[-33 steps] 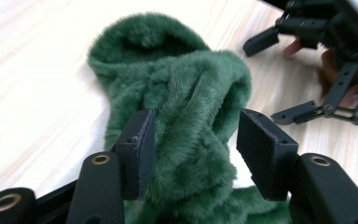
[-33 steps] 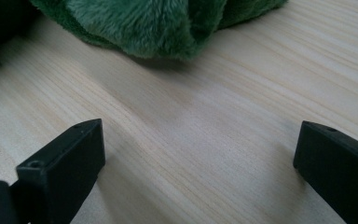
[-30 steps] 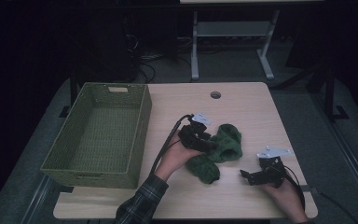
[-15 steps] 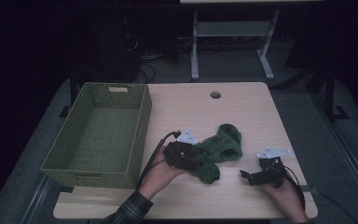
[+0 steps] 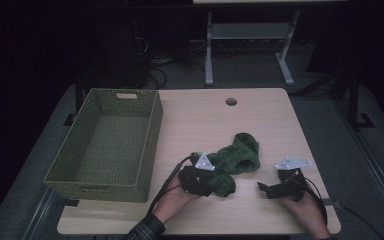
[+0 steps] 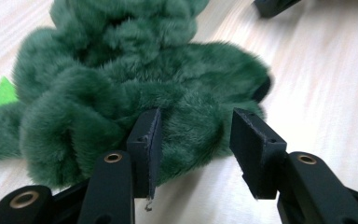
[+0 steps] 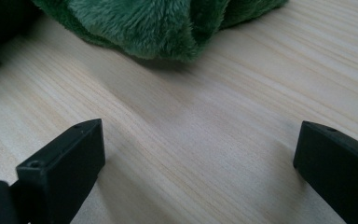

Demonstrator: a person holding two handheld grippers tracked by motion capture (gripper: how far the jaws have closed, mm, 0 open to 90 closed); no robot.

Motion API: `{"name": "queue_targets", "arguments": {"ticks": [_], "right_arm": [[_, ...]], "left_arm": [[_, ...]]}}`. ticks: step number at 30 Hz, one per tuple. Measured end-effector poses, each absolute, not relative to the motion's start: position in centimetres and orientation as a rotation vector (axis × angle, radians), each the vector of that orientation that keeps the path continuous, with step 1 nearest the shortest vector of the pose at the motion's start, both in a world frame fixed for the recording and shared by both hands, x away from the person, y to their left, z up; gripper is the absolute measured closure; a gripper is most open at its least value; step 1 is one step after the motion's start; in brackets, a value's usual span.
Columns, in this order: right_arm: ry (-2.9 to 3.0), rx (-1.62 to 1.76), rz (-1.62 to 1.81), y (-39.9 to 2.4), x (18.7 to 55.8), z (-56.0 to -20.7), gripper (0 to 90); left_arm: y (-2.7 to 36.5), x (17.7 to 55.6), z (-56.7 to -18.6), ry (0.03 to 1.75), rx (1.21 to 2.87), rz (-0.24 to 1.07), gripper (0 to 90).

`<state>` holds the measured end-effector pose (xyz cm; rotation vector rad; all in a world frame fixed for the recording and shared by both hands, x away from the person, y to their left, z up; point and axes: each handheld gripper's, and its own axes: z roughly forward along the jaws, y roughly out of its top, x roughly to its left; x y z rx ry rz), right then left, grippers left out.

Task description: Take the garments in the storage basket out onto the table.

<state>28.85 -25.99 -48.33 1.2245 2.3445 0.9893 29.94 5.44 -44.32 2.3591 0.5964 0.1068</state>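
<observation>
The room is dark, with light falling mostly on the pale wood-grain surface (image 5: 200,125), which has rounded corners and a round cable hole (image 5: 231,102) toward twelve o'clock. Grey floor (image 5: 370,165) surrounds it. Beyond it, at twelve o'clock, stands a pale metal frame (image 5: 247,45) with splayed feet; at eleven o'clock, tangled cables (image 5: 155,57) lie in shadow.

- High view is dim; only the tabletop (image 5: 260,125) is lit, surroundings nearly black.
- Both gripper views are bright, with soft shadows.
- Near fur and picture edges blur slightly.
</observation>
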Motion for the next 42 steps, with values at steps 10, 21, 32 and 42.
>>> {"name": "queue_targets", "arguments": {"ticks": [10, 21, 32, 42], "right_arm": [[2.345, 1.224, 0.989, -26.0, 28.8, -48.3, 1.7], [2.344, 1.225, 0.989, -26.0, 28.8, -48.3, 1.7], [2.344, 1.226, 0.99, -26.0, 28.8, -48.3, 1.7], [2.344, 1.225, 0.99, -26.0, 28.9, -48.3, 1.7]], "left_arm": [[5.4, 30.5, -44.3, 0.601, 2.351, 0.094, 77.3], [6.8, 30.5, -40.9, 0.596, 2.294, 0.095, 79.8], [8.2, 32.9, -37.7, 0.659, 2.239, 0.173, 79.8], [9.0, 35.5, -37.3, 0.776, 2.254, 0.264, 79.3]]}}
